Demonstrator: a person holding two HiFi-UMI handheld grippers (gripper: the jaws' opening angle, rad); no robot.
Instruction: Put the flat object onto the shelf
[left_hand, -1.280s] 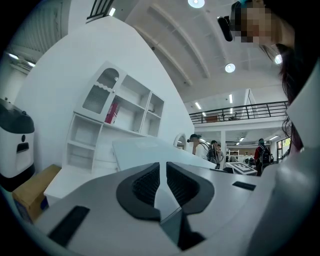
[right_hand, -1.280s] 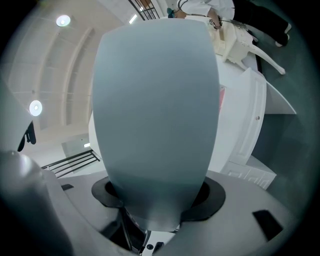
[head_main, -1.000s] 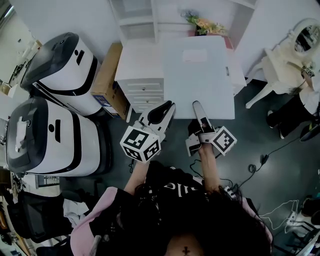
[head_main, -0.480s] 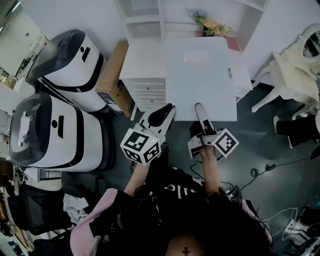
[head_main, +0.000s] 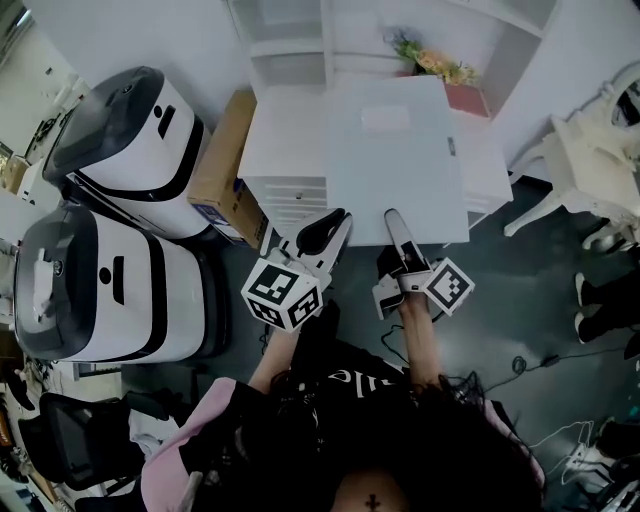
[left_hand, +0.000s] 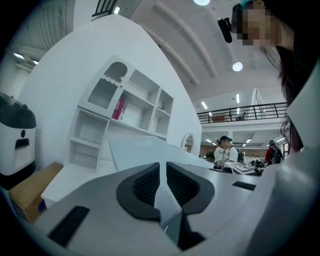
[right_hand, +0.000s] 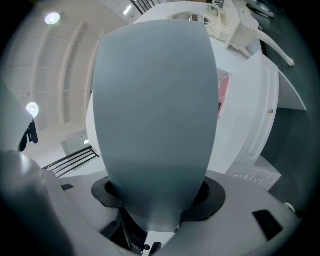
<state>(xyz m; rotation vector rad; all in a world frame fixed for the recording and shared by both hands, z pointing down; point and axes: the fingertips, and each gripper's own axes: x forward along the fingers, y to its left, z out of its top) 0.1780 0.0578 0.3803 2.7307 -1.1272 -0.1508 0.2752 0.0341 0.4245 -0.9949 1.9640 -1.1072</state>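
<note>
A large flat white board (head_main: 395, 150) hangs level in front of me, held by its near edge. My left gripper (head_main: 338, 218) is shut on that edge at the left, and my right gripper (head_main: 393, 216) is shut on it at the right. In the left gripper view the board (left_hand: 142, 150) runs edge-on out of the left gripper (left_hand: 162, 176), whose black pads (left_hand: 145, 187) press its sides. In the right gripper view the board (right_hand: 155, 100) fills the middle and hides the right gripper (right_hand: 155, 202). The white shelf unit (head_main: 290, 40) stands beyond the board, with open compartments (left_hand: 125, 117).
A white drawer cabinet (head_main: 285, 160) lies under the board's left side. Flowers (head_main: 435, 60) and a pink item (head_main: 468, 98) are at the back. A cardboard box (head_main: 225, 165) and two white-and-black machines (head_main: 120, 130) (head_main: 100, 280) stand left. A white chair (head_main: 585, 150) is right. People (left_hand: 225, 150) stand far off.
Both grips on the board are unchanged. The view has shifted: the chair slid toward the right edge and the person beside it has left the frame.
</note>
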